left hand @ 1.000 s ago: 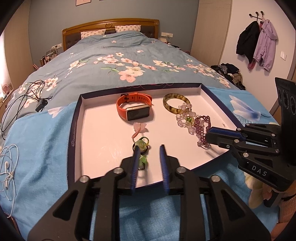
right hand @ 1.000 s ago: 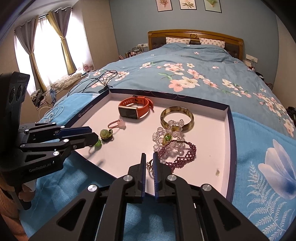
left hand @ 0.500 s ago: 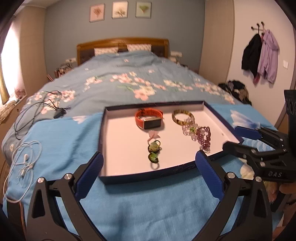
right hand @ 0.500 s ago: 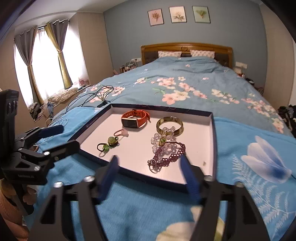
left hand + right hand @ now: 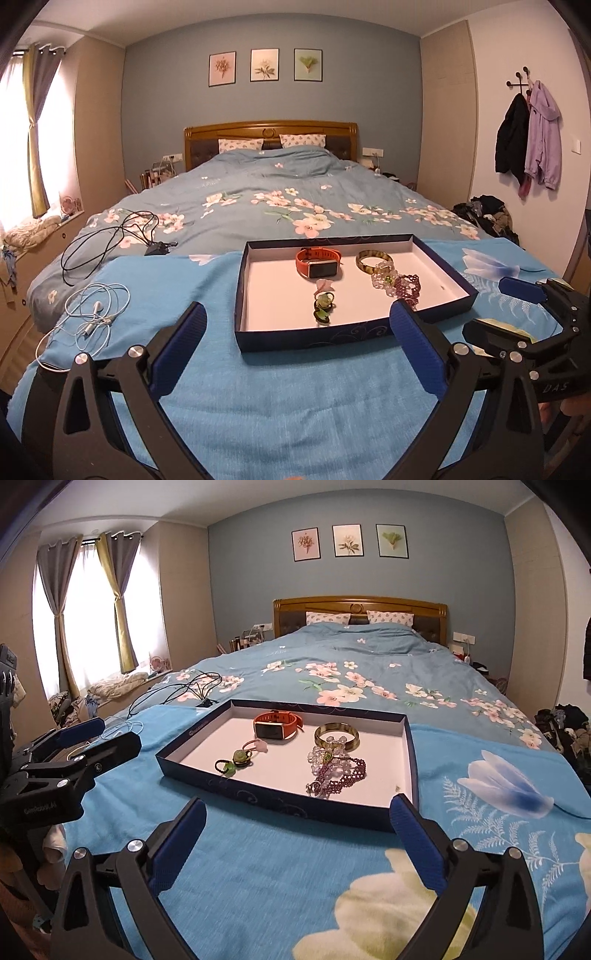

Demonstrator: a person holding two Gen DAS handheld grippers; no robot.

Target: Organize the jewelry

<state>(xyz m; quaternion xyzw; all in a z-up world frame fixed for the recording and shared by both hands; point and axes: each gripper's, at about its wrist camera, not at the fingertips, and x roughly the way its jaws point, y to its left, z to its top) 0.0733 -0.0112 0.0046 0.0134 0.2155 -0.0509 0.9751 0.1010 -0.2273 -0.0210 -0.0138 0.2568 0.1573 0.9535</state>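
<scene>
Both your left gripper (image 5: pixel 297 338) and right gripper (image 5: pixel 295 834) have spread, empty jaws, the right's opening; the jewelry lies in the tray (image 5: pixel 411 760) at frame centre, beyond them; the tangled bracelets (image 5: pixel 338 771) lie nearer your right gripper.

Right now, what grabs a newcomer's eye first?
The shallow navy tray on the blue blanket, holding an orange smartwatch at the back, a green bangle beside it and a tangle of purple beads in front. Both the left hand-held gripper and right hand-held gripper stand open and empty short of it.
</scene>
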